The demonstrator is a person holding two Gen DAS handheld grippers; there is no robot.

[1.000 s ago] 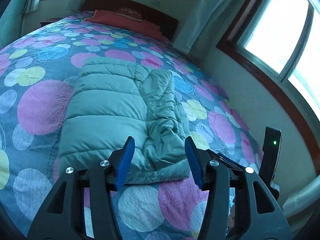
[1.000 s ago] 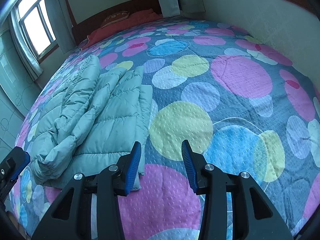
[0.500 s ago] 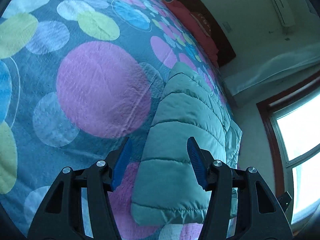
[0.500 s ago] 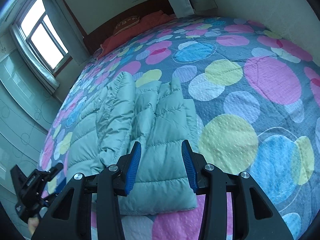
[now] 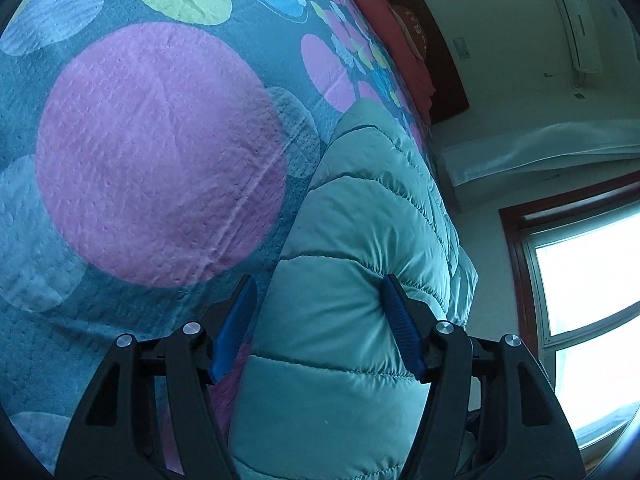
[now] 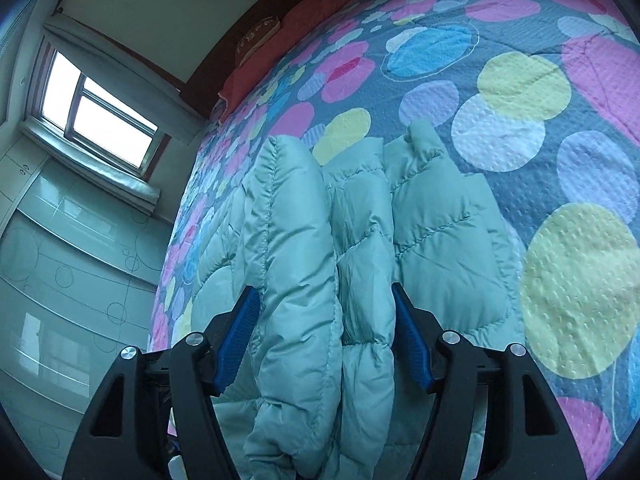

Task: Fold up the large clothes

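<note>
So my left claw (image 5: 316, 324) was spread and had just been opening around one edge of the puffy green coat (image 5: 352, 280). My right claw (image 6: 324, 332) did the same at the near folds. The coat lay on the spotty bed (image 6: 500, 92), stretching toward 12 o'clock. It looked soft, light and slippery, so I should pinch deep at the thick near edge.

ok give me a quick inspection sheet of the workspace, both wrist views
surface: bed with circle-patterned bedspread
job's things: mint puffer jacket folded lengthwise on the bedspread
clutter: nothing seen
grippers: left gripper and right gripper both straddle the jacket's near end; jaws have just been opening
cables: nothing seen
surroundings: red pillows at a dark headboard, window, air conditioner
</note>
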